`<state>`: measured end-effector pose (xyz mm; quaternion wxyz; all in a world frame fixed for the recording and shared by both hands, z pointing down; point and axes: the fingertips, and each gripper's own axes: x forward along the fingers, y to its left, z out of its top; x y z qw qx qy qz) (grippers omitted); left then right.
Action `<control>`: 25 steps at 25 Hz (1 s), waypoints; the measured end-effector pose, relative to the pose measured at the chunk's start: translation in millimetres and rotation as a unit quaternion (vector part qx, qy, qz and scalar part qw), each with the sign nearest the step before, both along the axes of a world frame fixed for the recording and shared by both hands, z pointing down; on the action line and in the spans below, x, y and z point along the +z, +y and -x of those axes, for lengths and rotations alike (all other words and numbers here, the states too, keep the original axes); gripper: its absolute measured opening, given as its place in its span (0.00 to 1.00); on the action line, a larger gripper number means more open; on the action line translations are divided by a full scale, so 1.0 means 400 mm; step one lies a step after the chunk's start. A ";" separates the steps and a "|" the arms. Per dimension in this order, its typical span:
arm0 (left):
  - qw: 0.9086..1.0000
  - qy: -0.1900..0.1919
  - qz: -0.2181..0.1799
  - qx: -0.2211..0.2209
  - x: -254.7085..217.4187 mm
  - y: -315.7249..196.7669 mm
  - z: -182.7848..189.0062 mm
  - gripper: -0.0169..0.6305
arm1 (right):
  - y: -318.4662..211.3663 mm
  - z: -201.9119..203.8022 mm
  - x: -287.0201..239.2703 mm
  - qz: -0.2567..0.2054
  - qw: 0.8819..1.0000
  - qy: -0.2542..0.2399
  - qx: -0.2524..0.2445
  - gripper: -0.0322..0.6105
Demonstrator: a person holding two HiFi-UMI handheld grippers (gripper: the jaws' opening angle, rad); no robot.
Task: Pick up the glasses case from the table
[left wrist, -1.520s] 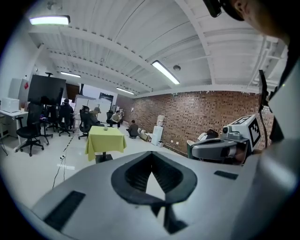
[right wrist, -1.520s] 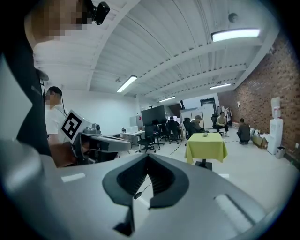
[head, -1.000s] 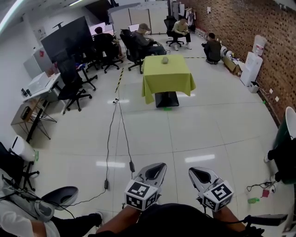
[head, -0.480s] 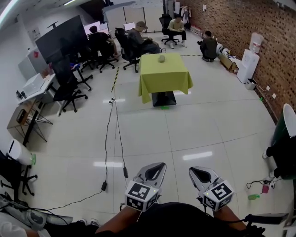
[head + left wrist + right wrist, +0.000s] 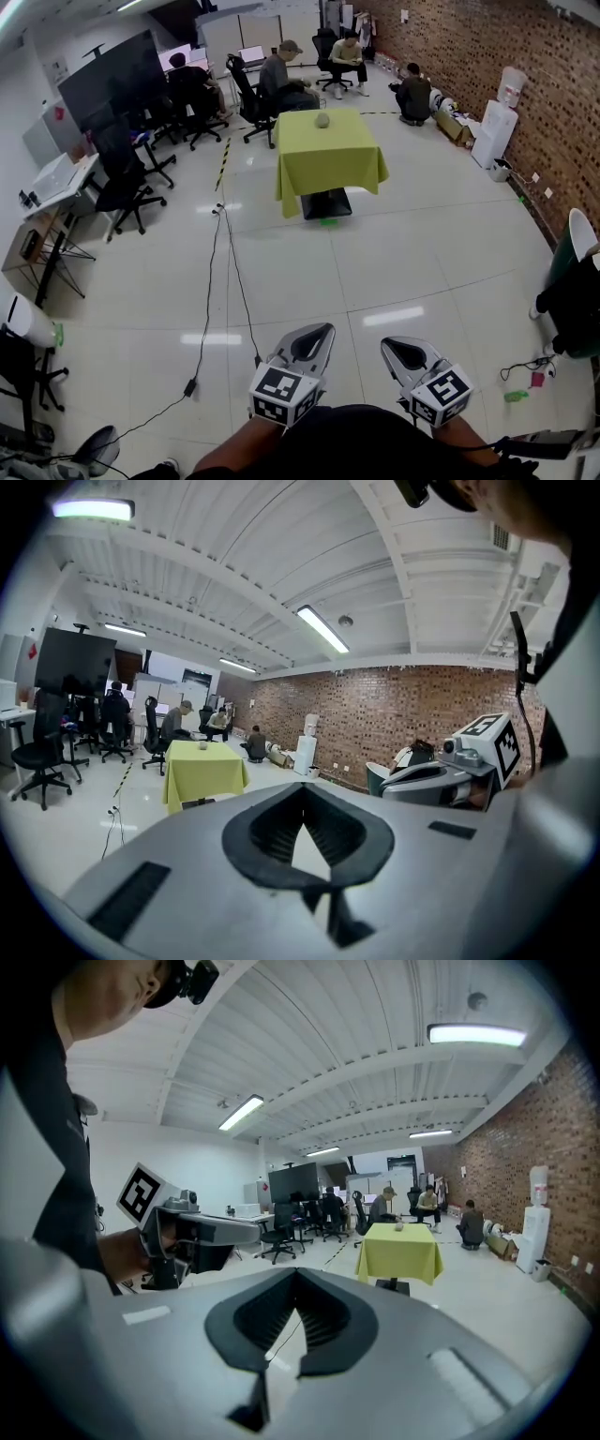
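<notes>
Lying on draped yellow-green cloth (image 5: 330, 159), rounded glasses case (image 5: 322, 120); left tongs (image 5: 319, 335), right tongs (image 5: 393, 348) clenched.

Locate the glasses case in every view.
Head view: glasses case top centre, on the green-clothed table.
Left gripper view: left of middle, small, on that table.
Right gripper view: right of centre, on the table.
Shared landmark: brick wall.
</notes>
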<state>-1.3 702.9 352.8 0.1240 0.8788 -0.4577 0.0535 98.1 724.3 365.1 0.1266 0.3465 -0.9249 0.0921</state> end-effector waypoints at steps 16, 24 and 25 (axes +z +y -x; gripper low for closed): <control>0.999 0.031 0.003 0.004 0.038 -0.111 0.129 0.04 | -0.095 0.162 0.004 -0.017 1.000 0.003 0.005 0.05; 0.998 0.041 0.043 -0.013 0.093 -0.153 0.143 0.04 | -0.157 0.195 0.028 -0.008 1.000 0.000 -0.013 0.05; 0.998 0.040 0.046 -0.020 0.096 -0.164 0.145 0.04 | -0.175 0.191 0.028 -0.005 1.000 -0.004 -0.014 0.05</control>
